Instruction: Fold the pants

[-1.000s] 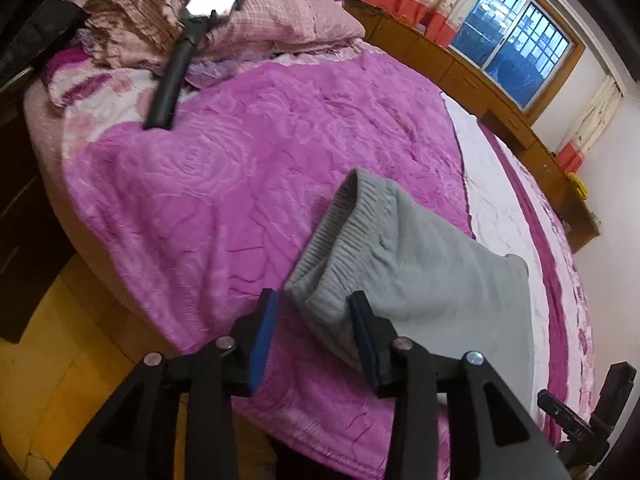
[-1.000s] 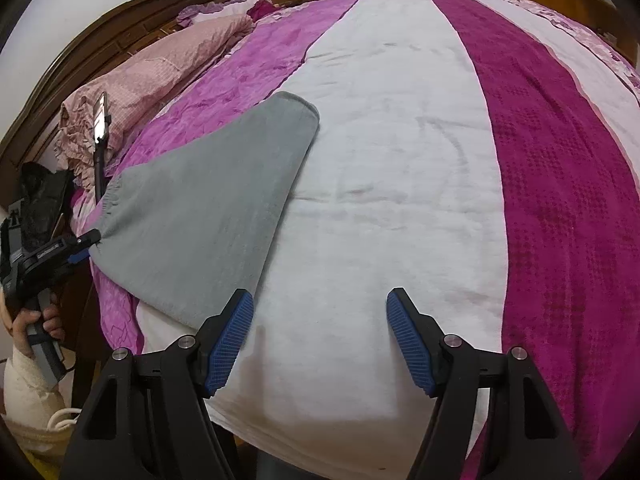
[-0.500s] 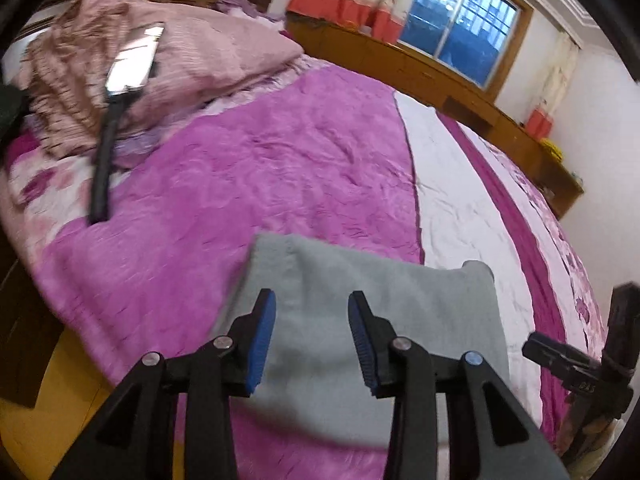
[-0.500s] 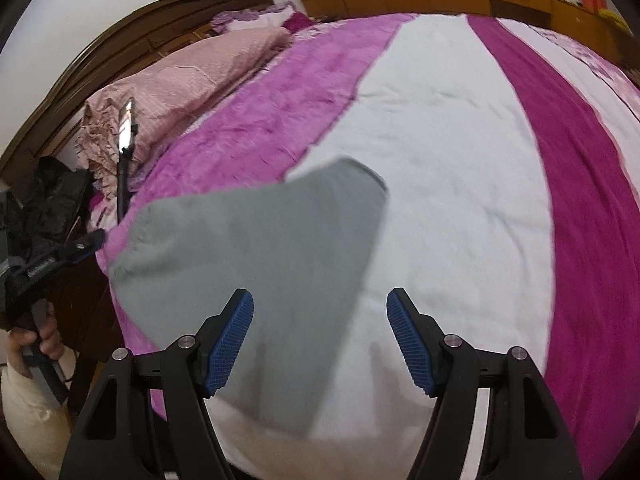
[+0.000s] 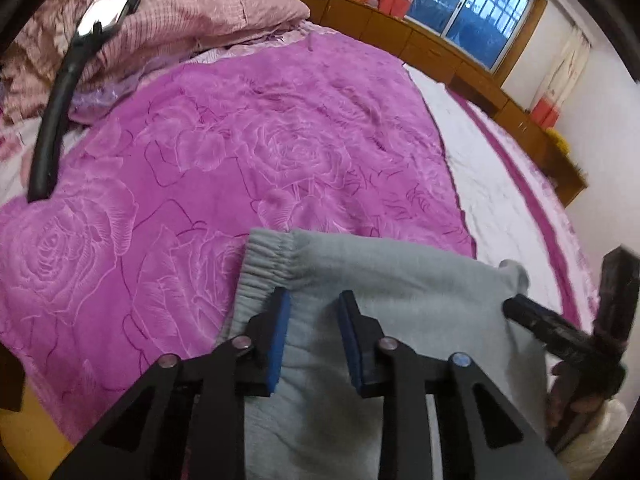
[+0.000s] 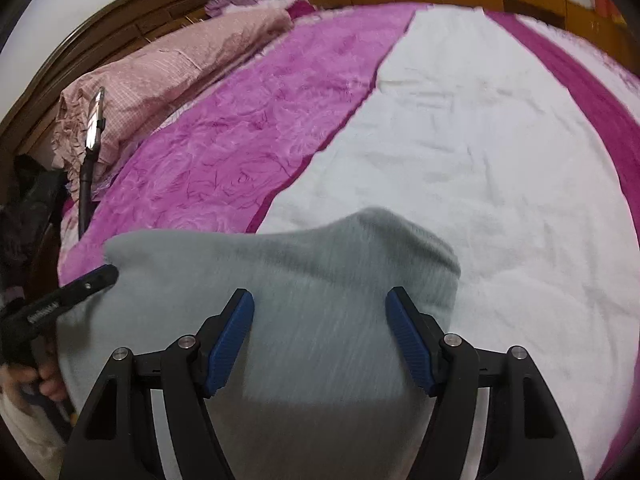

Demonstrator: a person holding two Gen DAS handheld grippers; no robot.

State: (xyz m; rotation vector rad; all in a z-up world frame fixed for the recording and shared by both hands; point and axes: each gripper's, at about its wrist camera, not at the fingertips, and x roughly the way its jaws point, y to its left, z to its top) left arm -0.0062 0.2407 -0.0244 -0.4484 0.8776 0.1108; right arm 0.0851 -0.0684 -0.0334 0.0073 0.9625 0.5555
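Observation:
Grey folded pants [image 5: 400, 280] with an elastic waistband [image 5: 266, 258] lie near the bed's edge, across the pink rose blanket and the white stripe. My left gripper [image 5: 314, 300] hangs over the waistband end; its jaws are closing, the grey cloth shows in the gap, and the pads do not visibly press on it. My right gripper [image 6: 320, 296] stands open above the pants [image 6: 280, 264], towards their rounded far end. The left wrist view catches the right gripper [image 5: 516, 306] at the pants' right edge. The right wrist view catches the left gripper [image 6: 88, 280] at their left corner.
A pink rose blanket [image 5: 240, 140] and a white and magenta cover [image 6: 460, 140] spread over the bed. Pink pillows [image 5: 208, 4] lie by the wooden headboard [image 6: 160, 20]. A phone on a black holder [image 5: 60, 92] stands at the bedside. Wooden cabinets [image 5: 440, 52] run under the window.
Both grippers have swung in over the grey pants, which now fill the lower middle of each view. The left jaws have narrowed. The right jaws keep their width.

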